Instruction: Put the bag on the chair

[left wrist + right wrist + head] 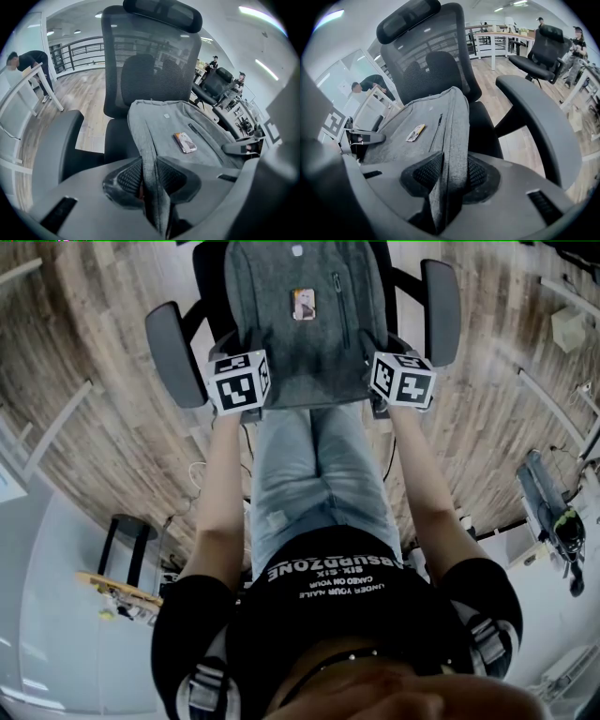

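Observation:
A grey fabric bag (298, 329) with a small picture tag (304, 304) lies over the seat of a black mesh office chair (175, 351), leaning toward its backrest. My left gripper (240, 381) is shut on the bag's left edge (149, 159); the fabric is pinched between the ribbed pads (131, 174). At the bag's other side my right gripper (401, 378) is shut on the right edge (454, 154), with cloth squeezed between its pads (476, 172). From each gripper view the other gripper shows beyond the bag: right gripper (246, 147), left gripper (365, 137).
The chair's armrests (441, 298) flank the bag on both sides. My legs in jeans (314, 474) stand right before the seat. Wooden floor around. Another black chair (543, 51), desks and people stand farther off; a person bends over a table (28, 63).

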Demonstrator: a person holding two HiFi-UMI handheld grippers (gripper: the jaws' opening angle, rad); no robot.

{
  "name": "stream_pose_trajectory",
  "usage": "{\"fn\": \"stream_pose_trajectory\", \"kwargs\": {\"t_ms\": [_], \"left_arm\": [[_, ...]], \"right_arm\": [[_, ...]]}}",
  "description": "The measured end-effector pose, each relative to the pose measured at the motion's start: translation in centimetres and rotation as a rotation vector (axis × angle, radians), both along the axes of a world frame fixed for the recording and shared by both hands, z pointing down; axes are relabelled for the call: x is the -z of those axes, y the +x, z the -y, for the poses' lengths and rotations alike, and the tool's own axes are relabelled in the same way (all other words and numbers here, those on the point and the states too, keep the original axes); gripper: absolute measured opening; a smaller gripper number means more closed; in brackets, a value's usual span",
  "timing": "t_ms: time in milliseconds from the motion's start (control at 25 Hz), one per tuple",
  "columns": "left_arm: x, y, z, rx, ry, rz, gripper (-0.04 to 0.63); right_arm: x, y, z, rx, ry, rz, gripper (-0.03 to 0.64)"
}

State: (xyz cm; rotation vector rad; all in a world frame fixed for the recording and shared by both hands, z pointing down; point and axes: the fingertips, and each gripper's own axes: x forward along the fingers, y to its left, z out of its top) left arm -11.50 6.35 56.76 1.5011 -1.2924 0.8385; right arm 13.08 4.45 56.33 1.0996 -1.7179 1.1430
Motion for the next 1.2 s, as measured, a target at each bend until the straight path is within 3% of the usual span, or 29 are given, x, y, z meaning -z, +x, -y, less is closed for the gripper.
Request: {"fn": "stream_pose_trajectory", "kwargs": {"t_ms": [1200], "left_arm": [[-6.4, 0.3, -0.1, -0.001, -0.052, -0.003, 0.095]], "right_arm": [[-5.4, 0.5, 1.1, 0.006, -0.026, -0.051, 0.132]]}}
